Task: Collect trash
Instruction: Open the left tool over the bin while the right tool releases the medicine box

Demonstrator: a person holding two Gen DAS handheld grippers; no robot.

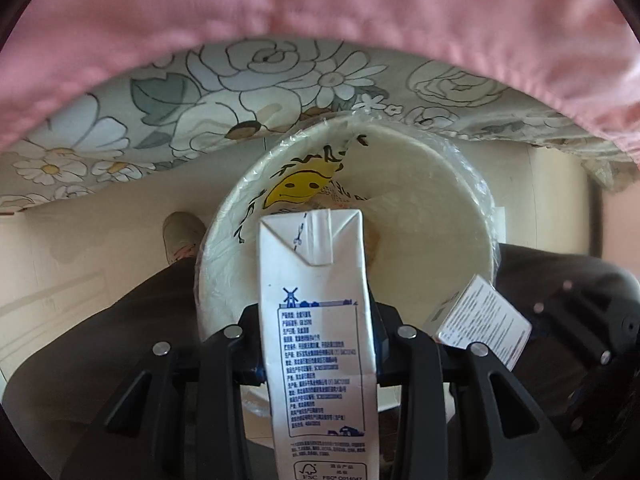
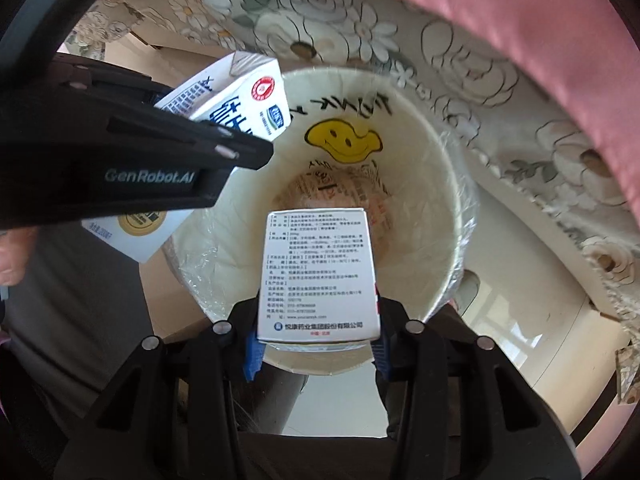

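A round white bin (image 1: 420, 216) with a clear liner and a yellow smiley face stands on the floor below both grippers; it also shows in the right wrist view (image 2: 424, 208). My left gripper (image 1: 318, 344) is shut on a tall white milk carton (image 1: 316, 320), held over the bin's mouth; the carton also shows in the right wrist view (image 2: 244, 100). My right gripper (image 2: 318, 332) is shut on a small white medicine box (image 2: 318, 272), held over the bin; the box also shows in the left wrist view (image 1: 484, 320). Crumpled printed packaging (image 2: 340, 192) lies at the bin's bottom.
A floral tablecloth (image 1: 200, 92) with pink cloth (image 1: 320, 0) over it hangs behind the bin. The floor is beige tile (image 1: 60, 248). The person's dark trousers (image 1: 100, 340) and a shoe (image 1: 182, 236) are beside the bin.
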